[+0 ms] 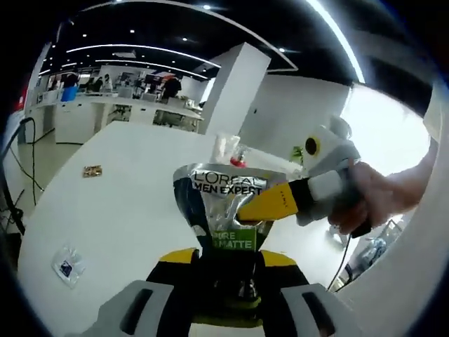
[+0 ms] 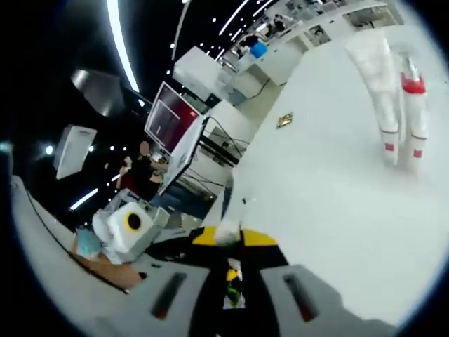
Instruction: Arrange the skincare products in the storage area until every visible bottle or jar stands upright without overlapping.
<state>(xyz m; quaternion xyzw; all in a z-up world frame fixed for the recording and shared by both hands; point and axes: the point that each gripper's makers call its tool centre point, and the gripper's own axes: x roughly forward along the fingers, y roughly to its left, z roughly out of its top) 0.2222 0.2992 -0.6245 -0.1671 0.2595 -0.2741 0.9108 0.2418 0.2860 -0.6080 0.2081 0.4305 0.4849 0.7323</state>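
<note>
Both grippers (image 1: 224, 281) (image 1: 247, 207) pinch the L'Oréal tube (image 1: 228, 200).

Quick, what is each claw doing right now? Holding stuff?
Left claw: shut on the L'Oreal pouch, gripping its lower end.
Right claw: shut, pinching the same pouch from the side.

The white bench (image 1: 133, 182) serves as the landmark. On its top, toward its left edge in the left gripper view, lies a small brown packet (image 1: 92, 170), and nearer its front edge a clear sachet with a dark label (image 1: 68, 267). Beyond its far end rises a white pillar (image 1: 231, 91), with white counters (image 1: 105, 112) past that. Black cables (image 1: 17, 168) hang beside its left edge.
</note>
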